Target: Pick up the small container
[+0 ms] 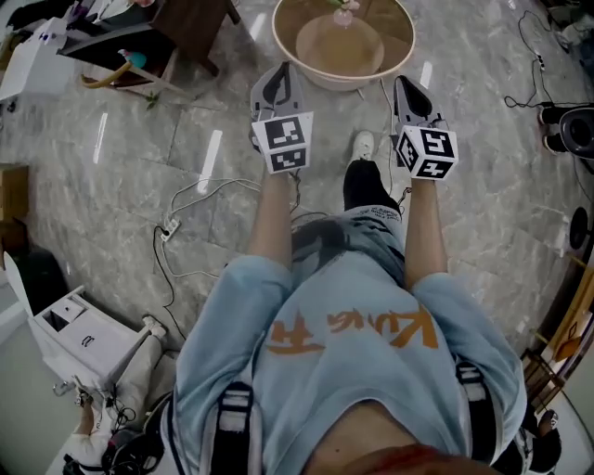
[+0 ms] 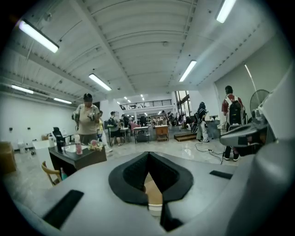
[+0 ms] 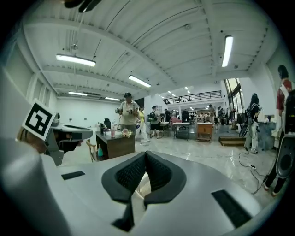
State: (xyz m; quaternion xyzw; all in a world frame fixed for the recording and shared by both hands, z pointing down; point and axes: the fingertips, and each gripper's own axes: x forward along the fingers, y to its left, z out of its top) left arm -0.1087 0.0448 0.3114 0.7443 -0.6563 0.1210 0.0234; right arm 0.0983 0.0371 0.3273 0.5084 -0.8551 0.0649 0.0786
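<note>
In the head view both grippers are held out side by side over the marble floor, just short of a round beige table (image 1: 306, 65). A small pinkish thing (image 1: 345, 11) stands on that table at the picture's top edge; I cannot tell whether it is the small container. My left gripper (image 1: 278, 74) has its black pads (image 2: 131, 173) meeting at the tips, with nothing between them. The right gripper (image 1: 406, 85) is likewise shut and empty (image 3: 146, 156). Each gripper view looks level across a large hall, and no container shows there.
White cables (image 1: 200, 199) and a power strip (image 1: 167, 230) lie on the floor to my left. A dark desk (image 1: 139, 37) with a wooden chair (image 1: 121, 79) stands at the far left, and a white cabinet (image 1: 74, 334) sits behind me on the left. A person (image 2: 86, 120) stands behind the desk.
</note>
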